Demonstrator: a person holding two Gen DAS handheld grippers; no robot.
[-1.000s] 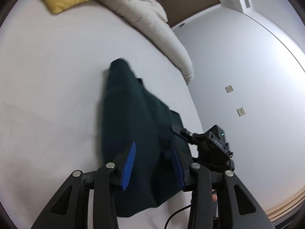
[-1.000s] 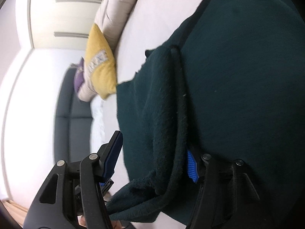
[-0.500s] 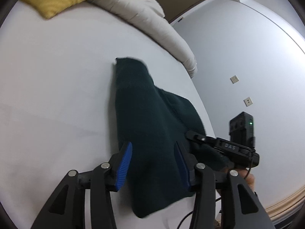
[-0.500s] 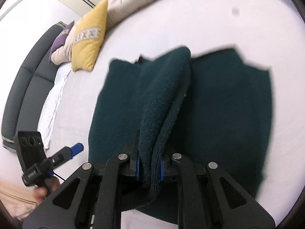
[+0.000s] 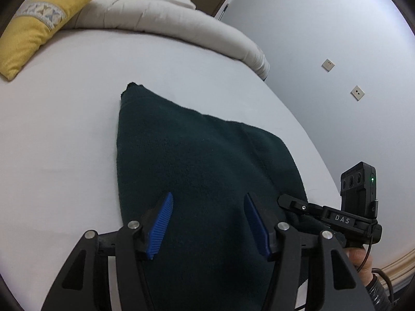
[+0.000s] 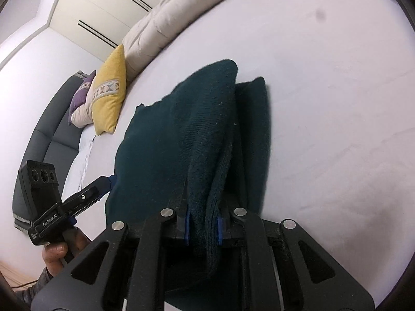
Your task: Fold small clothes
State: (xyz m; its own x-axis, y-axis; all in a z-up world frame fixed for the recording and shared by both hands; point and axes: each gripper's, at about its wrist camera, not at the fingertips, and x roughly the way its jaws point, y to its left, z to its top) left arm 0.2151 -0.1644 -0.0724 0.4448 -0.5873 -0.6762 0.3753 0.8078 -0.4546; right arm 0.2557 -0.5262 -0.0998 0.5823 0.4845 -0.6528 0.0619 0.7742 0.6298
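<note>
Pinching a fold of dark green garment [image 6: 207,140] in right tool [image 6: 202,229], left tool [image 5: 210,223] spread apart, seemingly just above it.

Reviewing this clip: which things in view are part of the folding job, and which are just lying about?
Part of the job:
dark green garment
right gripper, shut on a fold of it
left gripper, open above it

Lying about:
yellow cushion
purple cushion
beige duvet
</note>
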